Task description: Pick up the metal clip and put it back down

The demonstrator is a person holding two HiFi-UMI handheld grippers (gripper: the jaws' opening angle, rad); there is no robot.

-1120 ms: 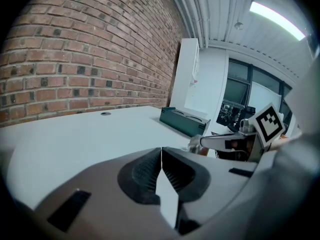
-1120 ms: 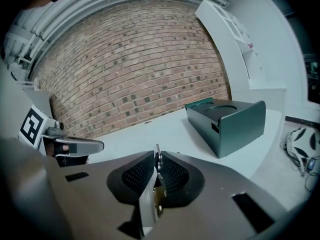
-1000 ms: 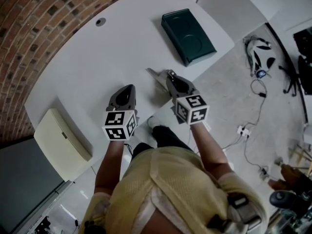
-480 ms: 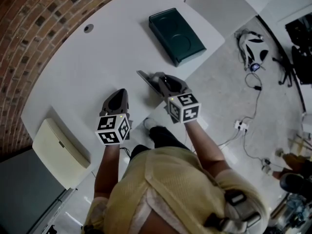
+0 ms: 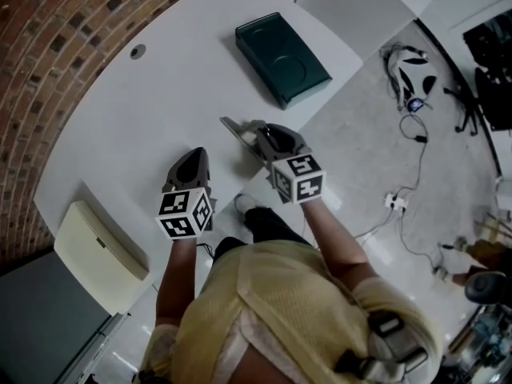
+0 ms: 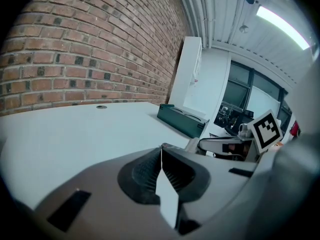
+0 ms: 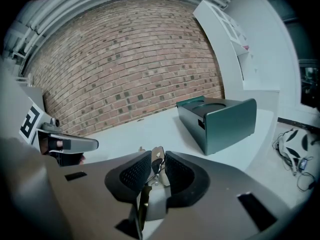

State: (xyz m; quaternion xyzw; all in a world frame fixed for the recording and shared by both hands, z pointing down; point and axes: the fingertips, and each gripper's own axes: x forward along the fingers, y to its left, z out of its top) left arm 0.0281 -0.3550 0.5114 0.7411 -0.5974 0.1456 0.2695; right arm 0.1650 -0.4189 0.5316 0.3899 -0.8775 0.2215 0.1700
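While the right tool [image 7: 158, 152] has just been opening its jaws, the one metal clip [image 7: 156, 163] stands in the narrow gap between its two ribbed pads. The jaws are parted and neither pad seems to press on it. From the head view the clip [image 5: 238, 130] pokes out ahead of that tool [image 5: 258, 133] as a flat grey strip, low on the white counter [image 5: 144, 118] near its front edge. Whether it rests fully on the surface cannot be told. Most of the clip is covered there by the tool, and in the right gripper view its lower part drops behind the tool's own body.

One left tool [image 5: 196, 154] hovers beside it, apart from the clip. In the left gripper view its jaws [image 6: 161, 149] are closed together with nothing between them. Each tool carries one marker cube, two in all.

One dark green box [image 5: 282, 58] sits further back on the counter, well apart from both tools. It is whole in the head view, but its far end is cut off behind the right tool in the left gripper view. One cream flat case [image 5: 100, 242] lies at the counter's left corner. One round grommet [image 5: 138, 51] marks the counter near the brick wall [image 5: 48, 22].

On the floor to the right lie one headset [image 5: 408, 78] and several cables [image 5: 400, 206] too thin to count. The person's yellow top [image 5: 272, 310] fills the lower middle and hides the counter's near edge there.
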